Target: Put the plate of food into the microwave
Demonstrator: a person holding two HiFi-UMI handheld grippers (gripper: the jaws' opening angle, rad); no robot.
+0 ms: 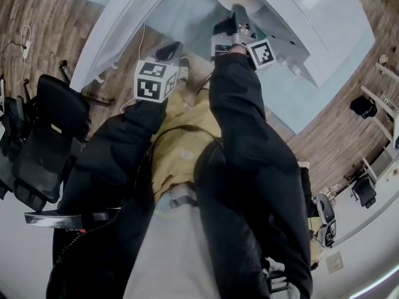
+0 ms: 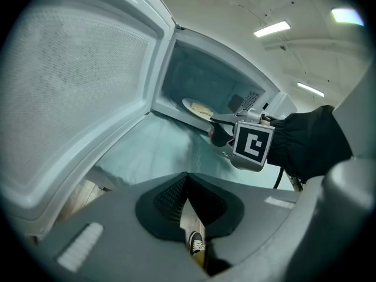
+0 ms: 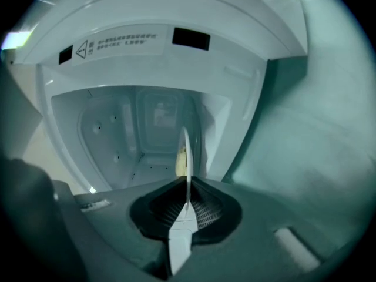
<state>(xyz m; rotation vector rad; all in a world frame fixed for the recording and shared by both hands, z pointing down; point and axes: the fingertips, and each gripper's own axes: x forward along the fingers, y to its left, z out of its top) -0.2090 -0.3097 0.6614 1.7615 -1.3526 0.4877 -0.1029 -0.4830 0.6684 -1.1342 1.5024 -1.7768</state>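
Microwave [image 2: 217, 78]: white, on a pale teal tabletop [image 2: 158, 151]; door [image 2: 76, 87] swung wide open to the left in the left gripper view; chamber lit and bare-walled; a printed warning label [image 3: 117, 40] on the frame above the opening. Plate [image 2: 197, 107]: white, shallow, carrying pale yellow food [image 3: 181, 157]; located at the mouth of the microwave, its far part inside the chamber, its near rim just outside; roughly level; whether it rests on the chamber floor cannot be told. Right gripper [image 3: 187, 198]: jaws nearly together and clamped on the plate's near rim, the plate seen edge-on between the pads; marker cube [image 2: 252, 145] facing the left gripper; carried at the end of a black sleeve [image 2: 311, 140] stretched toward the opening. Left gripper [image 2: 187, 184]: jaws closed against each other with nothing in them; apart from the microwave, in front of the open door, aimed downward across the tabletop edge. Also present: a shoe [image 2: 197, 242] on the floor below the left jaws; a black office chair [image 1: 43, 136] on the wood-pattern floor [image 1: 50, 17] to the person's left.
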